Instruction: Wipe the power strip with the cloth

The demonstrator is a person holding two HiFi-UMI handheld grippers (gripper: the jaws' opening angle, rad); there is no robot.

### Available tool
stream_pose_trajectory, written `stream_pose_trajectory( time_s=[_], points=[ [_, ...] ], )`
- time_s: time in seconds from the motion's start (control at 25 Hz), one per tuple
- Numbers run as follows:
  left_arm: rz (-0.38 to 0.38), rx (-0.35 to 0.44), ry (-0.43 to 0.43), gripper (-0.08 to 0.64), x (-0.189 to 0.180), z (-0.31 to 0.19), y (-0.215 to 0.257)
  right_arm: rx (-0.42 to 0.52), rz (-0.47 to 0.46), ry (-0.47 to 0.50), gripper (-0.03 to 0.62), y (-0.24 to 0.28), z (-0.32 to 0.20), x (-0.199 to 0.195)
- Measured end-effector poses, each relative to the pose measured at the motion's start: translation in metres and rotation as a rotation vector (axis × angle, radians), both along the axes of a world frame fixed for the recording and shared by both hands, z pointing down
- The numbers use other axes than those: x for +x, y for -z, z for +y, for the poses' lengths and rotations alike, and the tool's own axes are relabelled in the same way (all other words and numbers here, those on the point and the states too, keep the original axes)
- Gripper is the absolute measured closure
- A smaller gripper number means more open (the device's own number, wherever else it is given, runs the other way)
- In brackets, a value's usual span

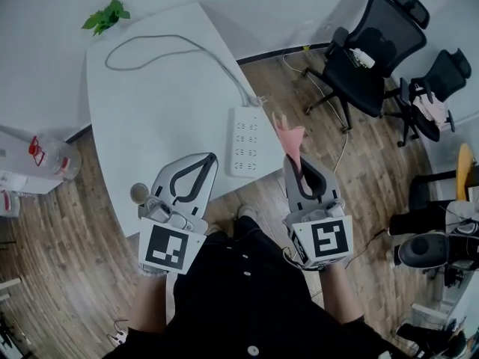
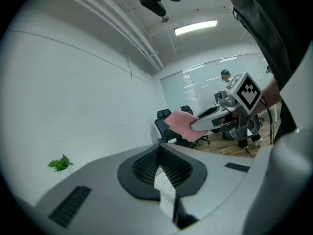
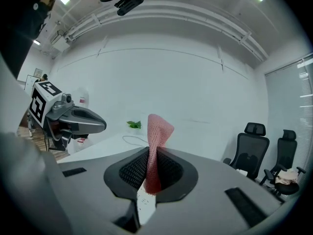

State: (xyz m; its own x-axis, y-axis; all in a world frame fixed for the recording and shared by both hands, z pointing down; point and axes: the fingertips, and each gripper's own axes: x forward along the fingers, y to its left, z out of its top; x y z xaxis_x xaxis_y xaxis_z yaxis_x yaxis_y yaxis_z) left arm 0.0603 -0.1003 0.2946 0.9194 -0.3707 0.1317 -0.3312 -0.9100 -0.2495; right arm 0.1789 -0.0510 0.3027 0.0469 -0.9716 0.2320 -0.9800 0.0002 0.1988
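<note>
Right now the biggest item is the white surface [image 1: 142, 118], smooth w/ a rounded edge, lying ahead of both tools. Two black mesh-back office chairs [image 1: 374, 51] stand on the wood-plank floor [image 1: 67, 223], well off to the right tool's right.

Left tool [image 1: 212, 156]: grey tapered jaws w/ black ribbed pads [image 2: 142, 168], tips pressed together, nothing btwn them. Right tool [image 1: 294, 160]: same build, jaws clamped on the cloth [image 1: 290, 139].

Power strip [image 1: 245, 140]: white, flat, rectangular, rows of sockets. It lies on the surface just ahead of the left tool's tips & left of the right tool's. Its thin grey cable [image 1: 172, 42] loops away further ahead.

The cloth is pink w/ a fine mesh weave, pinched into a twisted fold poking out past the right tool's tips, just beside the strip's long side. A small green leafy plant [image 1: 107, 15] sits far ahead of the left tool.
</note>
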Motion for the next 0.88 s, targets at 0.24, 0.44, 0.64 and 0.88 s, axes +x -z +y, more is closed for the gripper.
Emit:
stream_pose_trajectory(
  time_s=[0.24,0.44,0.64,0.88],
  points=[
    [-0.009,-0.004,0.046,0.546,0.009,-0.010,-0.004,-0.024,-0.012,0.041,0.538,-0.011,-0.018,0.015],
    [-0.022,-0.039,0.118,0.546,0.009,-0.020,-0.011,-0.065,-0.004,0.091,0.538,-0.024,-0.037,0.027],
    [-0.028,-0.060,0.173,0.546,0.012,-0.026,-0.015,-0.087,0.009,0.122,0.538,-0.042,-0.057,0.046],
    [-0.036,-0.063,0.240,0.546,0.010,-0.033,-0.019,-0.157,0.022,0.174,0.538,-0.074,-0.081,0.059]
  ],
)
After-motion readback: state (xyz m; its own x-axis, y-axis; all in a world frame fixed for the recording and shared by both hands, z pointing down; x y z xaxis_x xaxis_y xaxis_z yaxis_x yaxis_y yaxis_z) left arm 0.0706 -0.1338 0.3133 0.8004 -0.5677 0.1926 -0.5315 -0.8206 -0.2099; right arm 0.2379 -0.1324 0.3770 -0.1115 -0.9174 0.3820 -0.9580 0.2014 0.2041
